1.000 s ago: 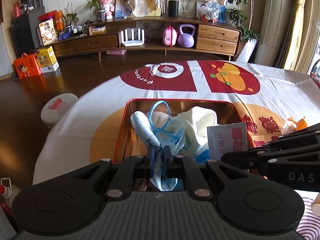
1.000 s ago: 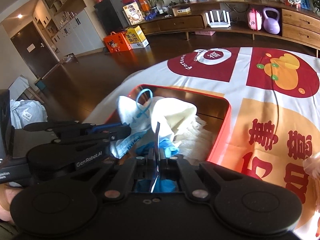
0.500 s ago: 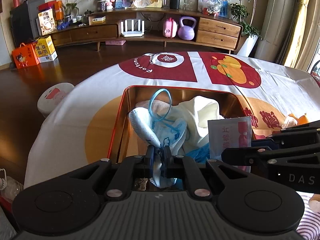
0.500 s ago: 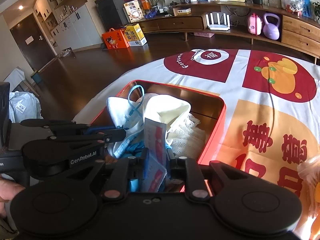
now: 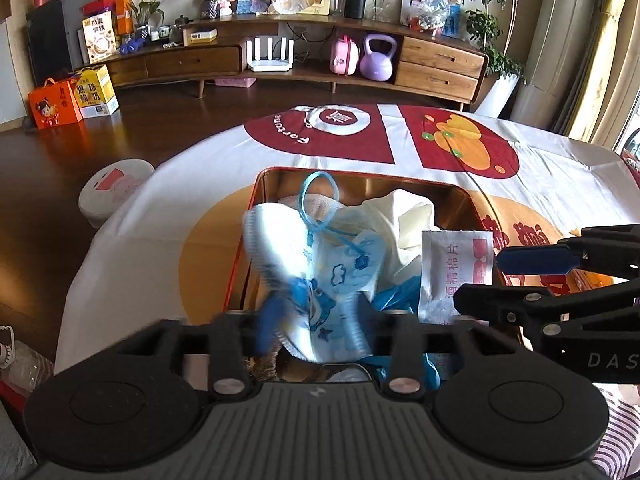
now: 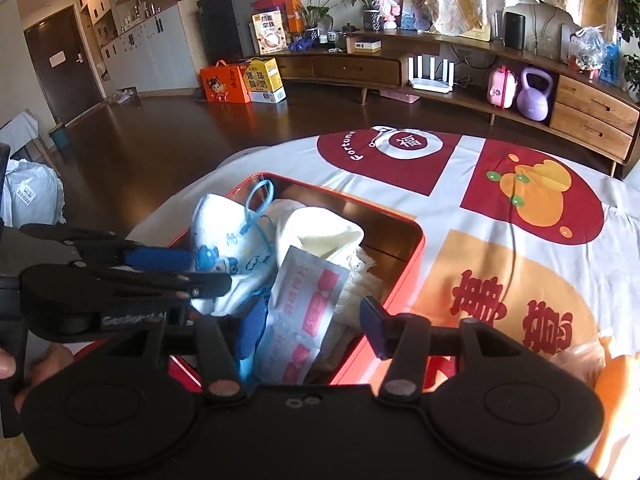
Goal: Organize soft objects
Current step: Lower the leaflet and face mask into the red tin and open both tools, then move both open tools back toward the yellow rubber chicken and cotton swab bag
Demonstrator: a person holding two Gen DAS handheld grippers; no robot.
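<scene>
A big counter (image 6: 500, 280) with a white, red and orange printed cloth fills most of both views. On it sits a red metal box (image 6: 404, 264) with a shiny gold inside, and the box is full of soft things.

The two black grippers come next in size. The left gripper (image 5: 320, 320) hangs over the near end of the box. Its jaws have just been opening and now stand spread apart. The white and blue child's face mask with cartoon prints (image 5: 320, 264) sits between them, blurry, with its lower edge low in the gap; I cannot tell if a pad touches it. The right gripper (image 6: 316, 328) hangs over the near right part of the box. Its jaws have also just been opening and are spread wide. The flat white packet with red writing (image 6: 304, 312) lies loose between them, leaning on the pile inside the box, and the right pad is clear of it.

In the box, a pale yellow folded cloth (image 6: 320, 236) sits behind the packet. A white knitted cloth (image 6: 352, 284) lies beside it, against the right wall. Something bright blue (image 5: 396, 296) peeks out under the mask. The mask's thin blue ear loop (image 5: 316, 196) sticks up at the far end
</scene>
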